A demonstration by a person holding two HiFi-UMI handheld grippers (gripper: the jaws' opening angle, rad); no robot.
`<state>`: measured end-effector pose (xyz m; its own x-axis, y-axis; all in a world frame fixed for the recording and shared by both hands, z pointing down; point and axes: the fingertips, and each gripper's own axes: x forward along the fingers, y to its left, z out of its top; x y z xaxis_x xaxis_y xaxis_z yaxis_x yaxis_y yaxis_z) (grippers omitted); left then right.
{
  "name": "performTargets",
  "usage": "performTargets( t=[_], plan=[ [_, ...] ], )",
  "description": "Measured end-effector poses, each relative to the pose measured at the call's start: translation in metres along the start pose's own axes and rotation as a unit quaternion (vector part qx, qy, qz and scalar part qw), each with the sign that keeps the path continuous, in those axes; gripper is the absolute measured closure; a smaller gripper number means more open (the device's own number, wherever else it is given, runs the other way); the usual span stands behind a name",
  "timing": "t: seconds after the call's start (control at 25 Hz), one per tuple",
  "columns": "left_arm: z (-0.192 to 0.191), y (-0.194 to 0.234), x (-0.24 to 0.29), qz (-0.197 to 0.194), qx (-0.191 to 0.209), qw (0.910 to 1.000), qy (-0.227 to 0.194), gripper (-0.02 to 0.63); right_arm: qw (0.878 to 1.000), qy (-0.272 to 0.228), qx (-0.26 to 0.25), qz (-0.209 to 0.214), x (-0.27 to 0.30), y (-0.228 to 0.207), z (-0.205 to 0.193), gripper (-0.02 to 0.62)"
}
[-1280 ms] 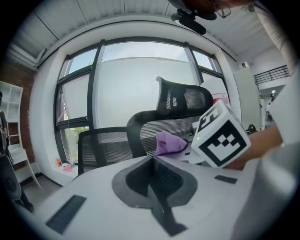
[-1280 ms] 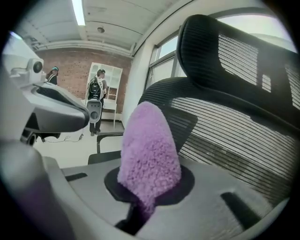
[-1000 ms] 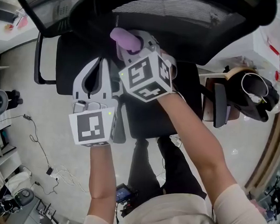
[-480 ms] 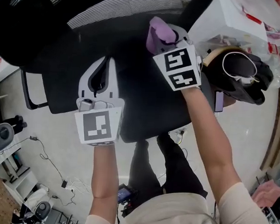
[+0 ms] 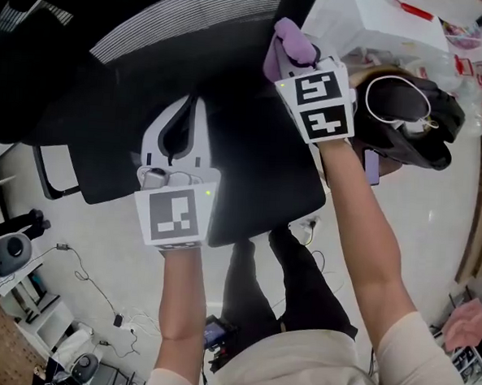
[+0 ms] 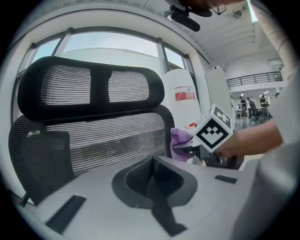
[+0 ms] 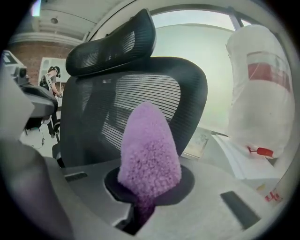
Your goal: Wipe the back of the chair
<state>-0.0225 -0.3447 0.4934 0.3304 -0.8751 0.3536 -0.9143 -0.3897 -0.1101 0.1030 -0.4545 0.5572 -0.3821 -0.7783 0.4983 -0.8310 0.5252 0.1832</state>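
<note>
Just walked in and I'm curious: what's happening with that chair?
A person holds a gripper in each hand, facing a black mesh chair. The right gripper has its fingers shut on a purple cloth, held at the edge of the chair's back. The left gripper is shut and empty, hovering before the back.

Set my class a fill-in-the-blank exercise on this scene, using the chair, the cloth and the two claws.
1. The right claw is shut on a ____ cloth.
2. The left claw, with its jaws together, holds ____.
3. The chair back is made of black ____.
4. The part that sits above the chair back, with two panels, is the ____.

Missing words: purple; nothing; mesh; headrest.
</note>
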Motion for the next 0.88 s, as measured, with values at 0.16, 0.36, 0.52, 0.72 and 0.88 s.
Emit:
performTargets(
  t=[0.16,0.36,0.52,0.72,0.88],
  plan=[
    [-0.003,0.011,-0.011,0.01,-0.003,0.9999,0.001,0.6,1.0,-0.007,-0.005,0.013,0.002,0.019,0.01,0.574],
    [-0.01,0.043,-0.031,0.04,-0.008,0.9988,-0.027,0.6,0.998,-0.023,-0.023,0.05,0.011,0.075,0.033,0.575],
    [-0.025,0.074,-0.052,0.059,-0.015,0.998,-0.015,0.6,0.993,-0.036,-0.05,0.096,0.023,0.145,0.057,0.574],
    [-0.037,0.117,-0.084,0.101,-0.041,0.9941,-0.001,0.6,0.981,-0.038,-0.104,0.16,0.034,0.239,0.088,0.574],
    [-0.04,0.138,-0.103,0.107,-0.035,0.9935,-0.013,0.6,0.977,-0.026,-0.122,0.171,0.04,0.262,0.094,0.574]
  ],
)
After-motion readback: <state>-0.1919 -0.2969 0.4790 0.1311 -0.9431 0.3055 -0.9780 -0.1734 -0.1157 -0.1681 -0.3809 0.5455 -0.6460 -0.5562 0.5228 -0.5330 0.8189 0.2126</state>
